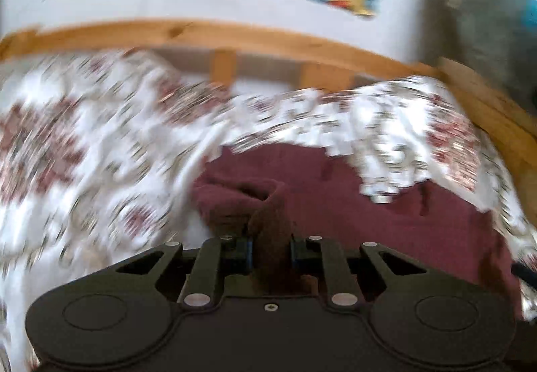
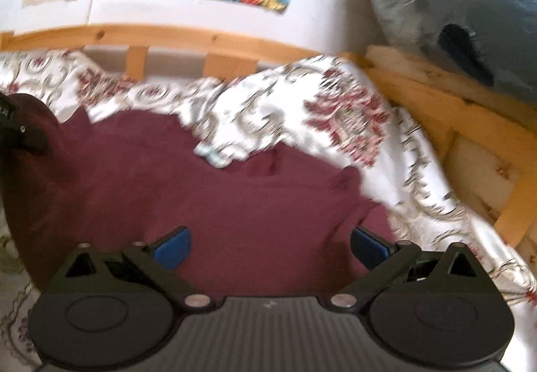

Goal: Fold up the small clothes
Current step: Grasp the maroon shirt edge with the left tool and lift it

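a bunched edge of the maroon garment (image 1: pixel 386 214), spread on the floral bedspread (image 1: pixel 84 143), is pinched by the left gripper (image 1: pixel 270 251), seemingly so it can be folded over, while the right gripper (image 2: pixel 268 247) is held agape above the cloth, gripping nothing.

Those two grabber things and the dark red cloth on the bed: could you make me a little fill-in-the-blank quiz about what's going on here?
1. The left gripper is shut on a fold of the ____ garment.
2. The right gripper has its jaws ____, with nothing pinched.
3. The garment lies on a bedspread with a ____ pattern.
4. The bed frame behind is made of ____.

Missing words: maroon; open; floral; wood
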`<state>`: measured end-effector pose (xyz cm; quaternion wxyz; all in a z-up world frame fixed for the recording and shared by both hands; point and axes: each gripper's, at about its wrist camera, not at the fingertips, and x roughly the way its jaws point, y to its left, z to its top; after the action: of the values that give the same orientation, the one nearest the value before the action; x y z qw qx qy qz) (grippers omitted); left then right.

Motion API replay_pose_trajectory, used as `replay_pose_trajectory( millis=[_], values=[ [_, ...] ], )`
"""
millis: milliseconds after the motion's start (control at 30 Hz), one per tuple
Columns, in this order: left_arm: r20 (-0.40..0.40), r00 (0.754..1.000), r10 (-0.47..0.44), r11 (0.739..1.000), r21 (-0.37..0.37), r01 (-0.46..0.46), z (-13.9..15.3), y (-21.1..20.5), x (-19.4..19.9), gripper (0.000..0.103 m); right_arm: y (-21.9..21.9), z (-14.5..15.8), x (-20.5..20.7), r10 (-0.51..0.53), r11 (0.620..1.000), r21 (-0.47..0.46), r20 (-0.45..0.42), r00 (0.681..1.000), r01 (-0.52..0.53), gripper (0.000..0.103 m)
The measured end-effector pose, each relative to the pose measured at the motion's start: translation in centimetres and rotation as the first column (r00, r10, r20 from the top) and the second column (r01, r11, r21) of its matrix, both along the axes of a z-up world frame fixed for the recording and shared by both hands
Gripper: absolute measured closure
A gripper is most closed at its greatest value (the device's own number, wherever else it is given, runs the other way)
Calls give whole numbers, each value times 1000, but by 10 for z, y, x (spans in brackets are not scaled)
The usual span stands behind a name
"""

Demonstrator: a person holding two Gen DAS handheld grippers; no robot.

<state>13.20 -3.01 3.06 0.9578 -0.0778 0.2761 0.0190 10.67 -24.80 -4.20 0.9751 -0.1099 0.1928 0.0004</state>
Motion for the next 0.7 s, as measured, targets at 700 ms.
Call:
replay_pose_trajectory(
  millis=[700],
  values=[
    [-111,758,-643,686,358,634,-18,-142,-52,81,-129,18,5,-270,929,262,-8,963,262,0]
  ],
)
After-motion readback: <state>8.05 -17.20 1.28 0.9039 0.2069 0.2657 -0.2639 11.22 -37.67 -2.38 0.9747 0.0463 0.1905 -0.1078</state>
